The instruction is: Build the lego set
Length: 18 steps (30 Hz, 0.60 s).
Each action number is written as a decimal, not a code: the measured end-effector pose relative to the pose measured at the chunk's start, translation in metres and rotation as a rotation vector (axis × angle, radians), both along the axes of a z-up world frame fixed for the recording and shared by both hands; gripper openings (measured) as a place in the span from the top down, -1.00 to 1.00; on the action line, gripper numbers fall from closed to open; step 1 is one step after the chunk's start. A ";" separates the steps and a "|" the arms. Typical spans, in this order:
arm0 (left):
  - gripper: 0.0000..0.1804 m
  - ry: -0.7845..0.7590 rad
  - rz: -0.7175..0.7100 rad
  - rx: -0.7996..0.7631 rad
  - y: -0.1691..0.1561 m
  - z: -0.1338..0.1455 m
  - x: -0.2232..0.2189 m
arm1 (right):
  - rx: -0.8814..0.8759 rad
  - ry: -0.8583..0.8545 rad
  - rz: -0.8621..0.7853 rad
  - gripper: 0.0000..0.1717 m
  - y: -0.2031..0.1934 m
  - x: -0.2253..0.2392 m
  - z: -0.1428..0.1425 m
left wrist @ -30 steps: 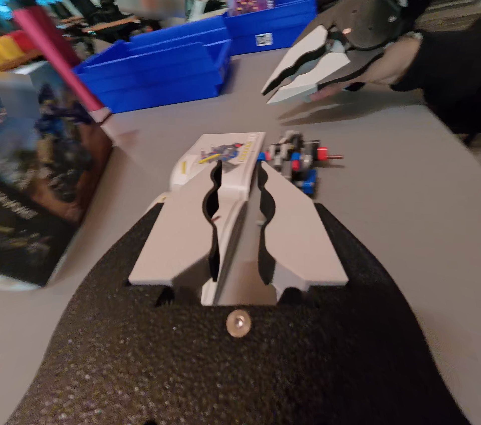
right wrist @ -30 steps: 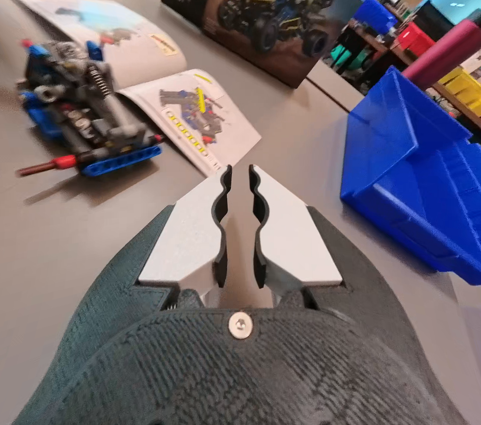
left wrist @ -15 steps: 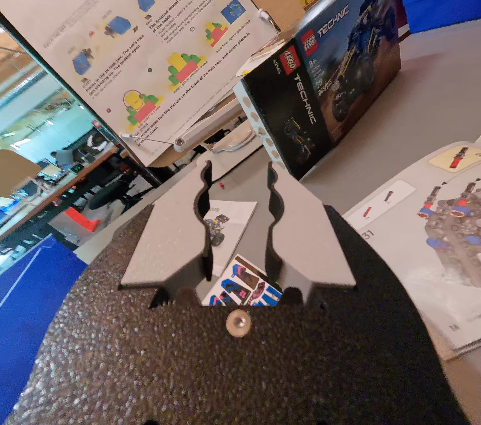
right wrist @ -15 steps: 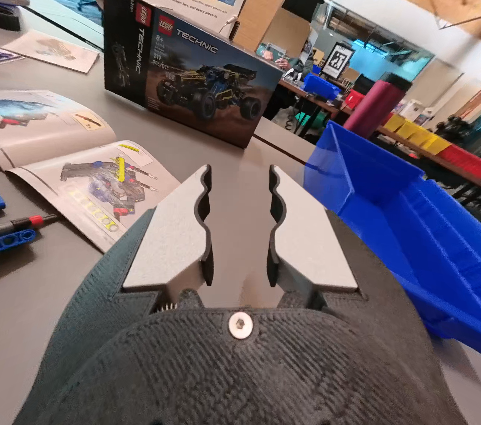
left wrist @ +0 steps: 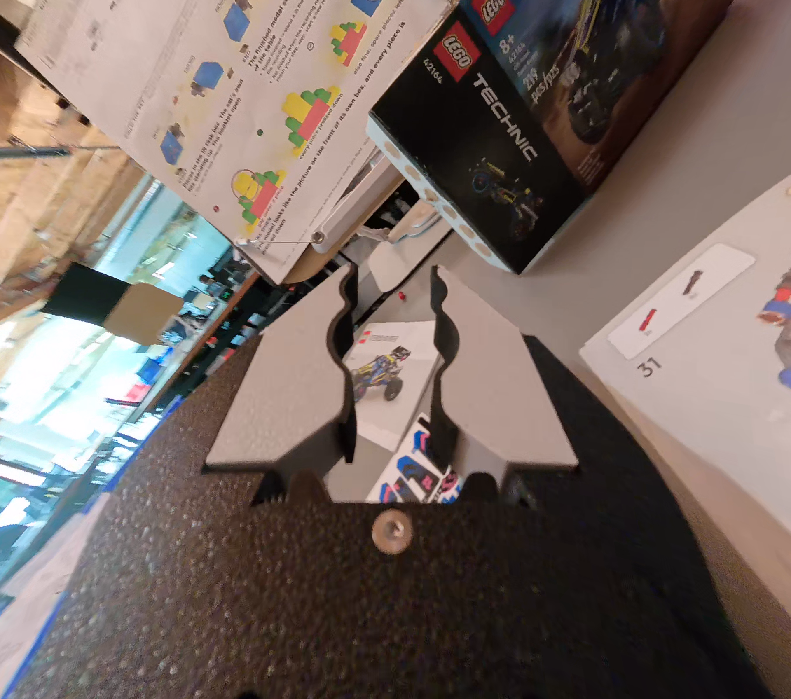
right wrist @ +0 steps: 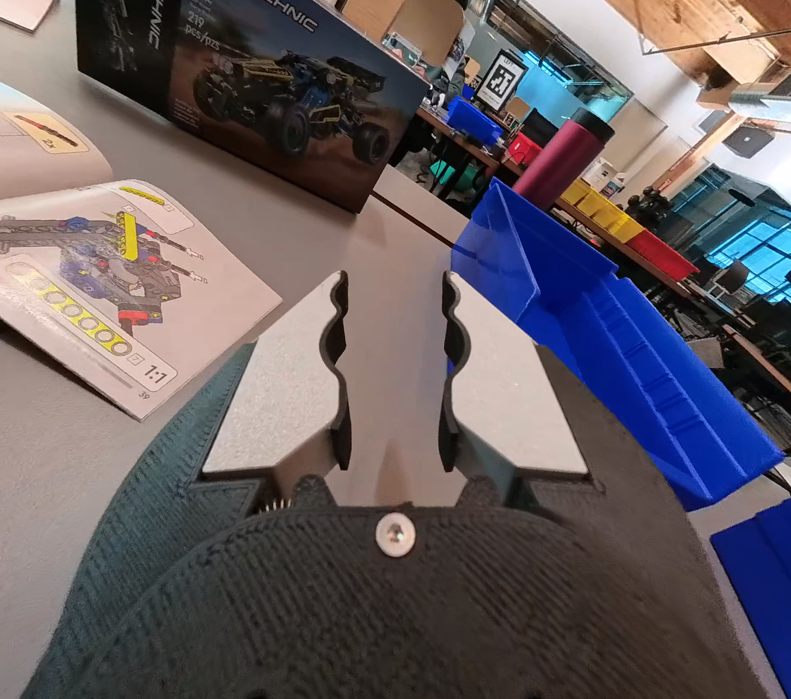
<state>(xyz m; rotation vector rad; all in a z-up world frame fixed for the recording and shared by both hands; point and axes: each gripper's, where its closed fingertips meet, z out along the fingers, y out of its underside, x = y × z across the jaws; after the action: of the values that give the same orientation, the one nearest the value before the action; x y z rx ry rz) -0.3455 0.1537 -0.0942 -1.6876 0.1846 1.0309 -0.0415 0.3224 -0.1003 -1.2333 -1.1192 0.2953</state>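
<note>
Grippers first. Your left gripper (left wrist: 391,280) is rolled well over to one side, so the table (left wrist: 535,310) runs at a slant through its view; the jaws stand moderately apart with nothing between the pads, only table and paper seen through the gap. Your right gripper (right wrist: 393,284) sits low over the table (right wrist: 265,203), tipped slightly, jaws wide and bare, grey tabletop showing between the fingers (right wrist: 295,361).

Near the left gripper: a sticker sheet (left wrist: 417,468) with blue, pink and black shapes lies below the jaws, and just beyond it a small white booklet (left wrist: 394,361) with a buggy picture on its cover. A tiny red piece (left wrist: 401,296) lies on the table past the fingertips. To the right lies an open instruction book (left wrist: 685,357), its pages printed with part drawings and a page number.

Near the right gripper: the same open instruction book (right wrist: 128,293) lies to the left, a blue bin (right wrist: 620,357) just beside the right finger, and another blue bin (right wrist: 762,575) at the frame edge.

Farther off: a toy set box (right wrist: 257,79) stands upright, printed with a brand logo, lettering and a buggy photo. Behind it a printed sheet (left wrist: 205,49) with brick drawings and text rests on a stand. A maroon bottle (right wrist: 560,160) stands behind the bin; nothing blocks either gripper.
</note>
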 end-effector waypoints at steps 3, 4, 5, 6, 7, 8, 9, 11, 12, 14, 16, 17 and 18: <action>0.69 0.097 0.037 -0.022 -0.004 0.000 -0.002 | 0.021 0.001 -0.032 0.51 0.004 0.001 0.001; 0.69 0.107 0.043 -0.020 -0.004 0.001 -0.002 | 0.028 0.001 -0.047 0.51 0.005 0.001 0.001; 0.70 0.103 0.045 -0.011 -0.005 0.001 -0.002 | 0.042 -0.001 -0.058 0.51 0.006 0.001 0.002; 0.70 0.095 0.043 -0.004 -0.005 0.001 -0.002 | 0.064 -0.002 -0.061 0.51 0.006 -0.001 0.003; 0.70 0.089 0.042 -0.003 -0.005 -0.001 -0.003 | 0.090 0.005 -0.060 0.51 0.005 -0.003 0.005; 0.70 0.081 0.042 -0.007 -0.005 -0.003 -0.005 | 0.119 0.011 -0.063 0.51 0.005 -0.005 0.007; 0.70 0.078 0.042 -0.012 -0.006 -0.005 -0.006 | 0.151 0.010 -0.077 0.52 0.005 -0.007 0.009; 0.71 0.076 0.044 -0.001 -0.009 -0.005 -0.007 | 0.218 0.013 -0.089 0.56 0.004 -0.009 0.013; 0.72 0.071 0.044 0.010 -0.009 -0.003 -0.007 | 0.234 0.002 -0.086 0.57 0.003 -0.011 0.012; 0.72 0.075 0.042 0.018 -0.010 -0.001 -0.007 | 0.259 -0.006 -0.096 0.59 0.004 -0.013 0.013; 0.73 0.093 0.028 0.019 -0.011 0.000 -0.003 | 0.262 -0.014 -0.089 0.59 0.003 -0.015 0.013; 0.74 0.105 0.023 0.024 -0.011 0.002 0.000 | 0.272 -0.014 -0.096 0.59 0.003 -0.015 0.015; 0.76 0.111 0.017 0.028 -0.010 0.004 0.002 | 0.275 -0.011 -0.095 0.60 0.002 -0.015 0.016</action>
<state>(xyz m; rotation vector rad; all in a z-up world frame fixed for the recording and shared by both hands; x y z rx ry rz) -0.3436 0.1434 -0.0905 -1.6097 0.2275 1.1357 -0.0566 0.3245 -0.0847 -1.0399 -1.0672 0.0593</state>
